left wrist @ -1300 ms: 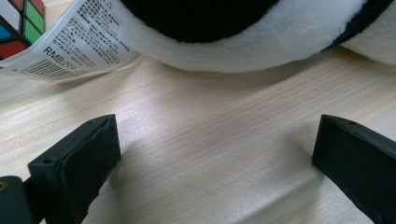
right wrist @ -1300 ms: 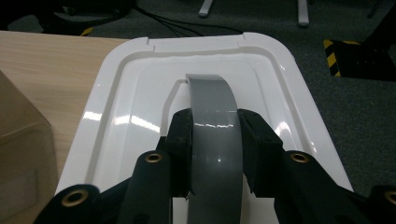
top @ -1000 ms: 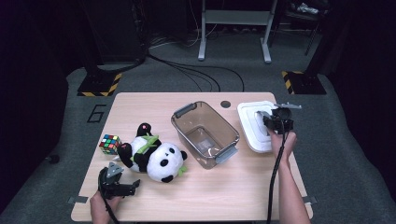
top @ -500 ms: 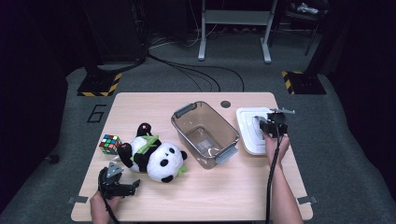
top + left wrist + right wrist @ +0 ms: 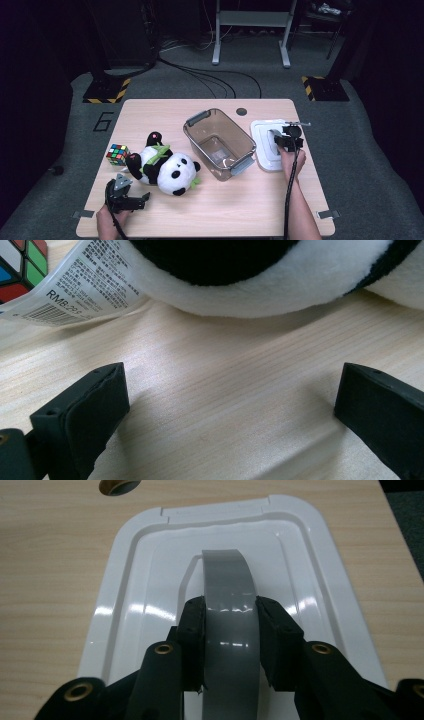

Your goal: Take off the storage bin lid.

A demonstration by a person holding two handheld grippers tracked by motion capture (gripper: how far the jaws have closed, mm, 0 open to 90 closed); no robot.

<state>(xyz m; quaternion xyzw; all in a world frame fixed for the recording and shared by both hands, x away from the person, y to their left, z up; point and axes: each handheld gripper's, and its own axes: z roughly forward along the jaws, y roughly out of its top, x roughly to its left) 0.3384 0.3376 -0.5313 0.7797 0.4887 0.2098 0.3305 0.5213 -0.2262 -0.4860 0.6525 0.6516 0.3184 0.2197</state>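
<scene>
A: Starting at the left of the table, what is lying there?

B: One colour cube (image 5: 117,154) is sitting at nine o'clock, and one plush panda (image 5: 165,166) is lying just beside it toward the centre. The left gripper (image 5: 131,199) is resting at about seven o'clock, near the panda's lower side; in the left gripper view its jaws are standing wide apart over bare wood, gripping nothing.

A: And moving rightward?

B: One clear bin (image 5: 220,143) is standing open at the centre, its long axis running from eleven to five o'clock. Just beside it, at three o'clock, one white lid (image 5: 261,147) is lying flat on the table (image 5: 240,200).

A: Where is the work happening?

B: On that lid. The right gripper (image 5: 278,139) is pinching the lid's grey handle (image 5: 230,600); in the right gripper view the pads are pressing on both flanks of the strap, which is running straight away from the claw.

A: So what is the next move hinging on?

B: I'm judging that the bin is lying at nine o'clock from the held lid, so the right hand, far nearer than the left, is the one to carry it across, with the lid's long axis turning to match the bin's.
</scene>
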